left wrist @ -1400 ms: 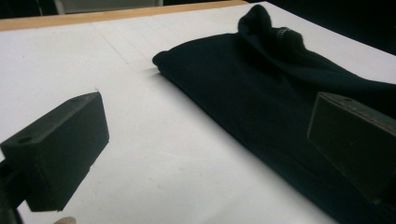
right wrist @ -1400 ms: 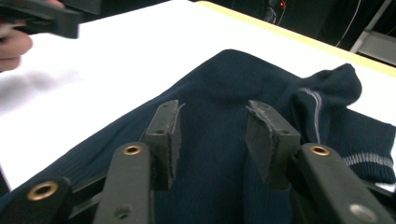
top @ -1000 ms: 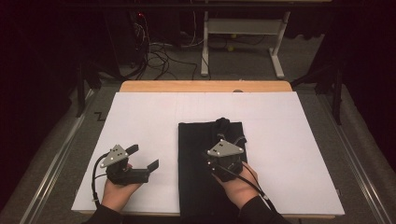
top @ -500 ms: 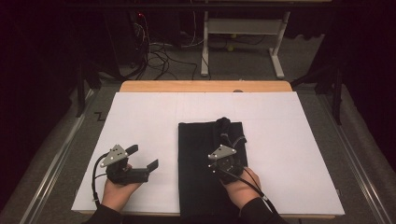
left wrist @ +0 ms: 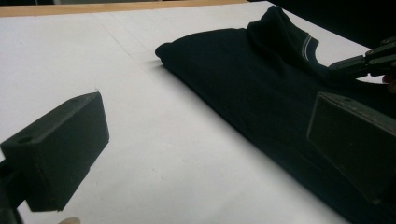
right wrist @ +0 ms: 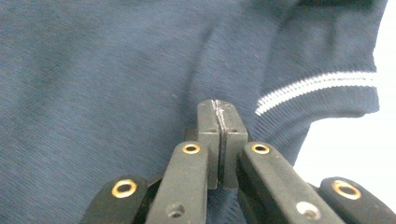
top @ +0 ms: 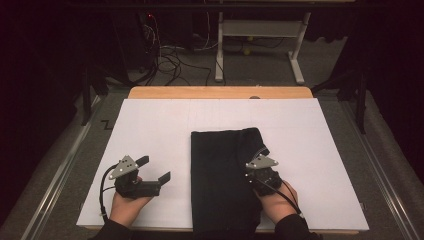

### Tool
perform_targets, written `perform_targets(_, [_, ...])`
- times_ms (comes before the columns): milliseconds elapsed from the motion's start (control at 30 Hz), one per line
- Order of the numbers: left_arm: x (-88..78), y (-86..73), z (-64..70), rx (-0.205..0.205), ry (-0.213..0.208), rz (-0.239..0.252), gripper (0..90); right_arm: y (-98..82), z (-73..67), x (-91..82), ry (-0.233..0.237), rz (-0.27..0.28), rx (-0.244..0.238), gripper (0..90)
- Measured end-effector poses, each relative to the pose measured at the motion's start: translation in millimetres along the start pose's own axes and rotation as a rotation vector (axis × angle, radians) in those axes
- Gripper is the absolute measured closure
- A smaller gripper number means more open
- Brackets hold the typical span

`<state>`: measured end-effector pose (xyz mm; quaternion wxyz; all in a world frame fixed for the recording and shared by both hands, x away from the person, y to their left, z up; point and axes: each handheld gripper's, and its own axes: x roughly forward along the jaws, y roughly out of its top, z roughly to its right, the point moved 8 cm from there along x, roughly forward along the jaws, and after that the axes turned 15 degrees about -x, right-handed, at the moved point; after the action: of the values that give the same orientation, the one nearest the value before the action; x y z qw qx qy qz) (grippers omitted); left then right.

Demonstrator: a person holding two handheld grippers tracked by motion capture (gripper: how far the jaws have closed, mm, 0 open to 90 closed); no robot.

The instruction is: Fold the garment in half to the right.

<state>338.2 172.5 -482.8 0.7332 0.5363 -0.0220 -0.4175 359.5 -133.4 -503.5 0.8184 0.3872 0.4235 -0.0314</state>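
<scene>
Pressing together with nothing visibly caught between them, the jaws of the right gripper [right wrist: 218,109] rest over a folded dark navy shirt [top: 225,175], near its sleeve cuff [right wrist: 322,84] with a thin white stripe. That shirt lies on a white sheet [top: 150,130] covering the table, nearer the person's right hand [top: 277,200]. Well to the left, the left gripper [top: 152,170] sits on the bare sheet in the left hand [top: 127,205], jaws spread wide apart and empty.
</scene>
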Motion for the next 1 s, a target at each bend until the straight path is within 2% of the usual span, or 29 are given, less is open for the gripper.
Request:
perform_targets(200, [1.0, -1.1, 0.7, 0.002, 0.002, -0.005, 0.0, -11.4, 6.8, -5.7, -0.024, 0.01, 0.01, 90.0])
perform_targets(333, [1.2, -1.4, 0.0, -0.002, 0.002, -0.004, 0.0, -19.4, 13.4, -8.9, -0.029, 0.018, 0.036, 90.0])
perform_targets(500, [2.1, -1.6, -1.0, -0.007, 0.002, -0.006, 0.0, -12.1, 13.3, -21.2, -0.037, 0.082, 0.035, 90.0])
perform_targets(533, [2.3, -1.7, -0.9, -0.008, 0.002, -0.006, 0.0, -8.3, 11.0, -22.8, -0.032, 0.097, 0.025, 88.0])
perform_targets(633, [2.4, -2.0, -0.1, -0.007, 0.001, -0.008, 0.0, 2.9, -0.4, -22.4, 0.003, 0.125, -0.021, 67.8])
perform_targets(700, [2.0, -1.9, 0.0, -0.007, 0.0, -0.006, 0.0, 5.9, -7.4, -15.5, 0.004, 0.103, -0.062, 56.5])
perform_targets(733, [1.5, -1.7, -0.3, -0.008, 0.0, -0.004, 0.0, 5.5, -8.7, -12.4, -0.002, 0.089, -0.073, 55.9])
perform_targets(800, [0.7, -1.6, -1.2, -0.011, 0.0, -0.002, 0.0, 2.2, -9.3, -5.1, -0.021, 0.047, -0.09, 56.1])
perform_targets(867, [-0.1, -1.7, -2.1, -0.014, 0.001, -0.002, 0.0, -1.4, -6.5, -0.4, -0.025, 0.026, -0.075, 67.3])
perform_targets(933, [-0.8, -1.7, -2.7, -0.015, 0.001, 0.0, 0.0, -3.2, -2.0, -1.9, -0.036, 0.031, -0.051, 81.1])
perform_targets(1000, [-0.9, -1.7, -2.8, -0.015, 0.001, 0.0, 0.0, -3.9, 3.8, -6.8, -0.043, 0.054, -0.019, 84.5])
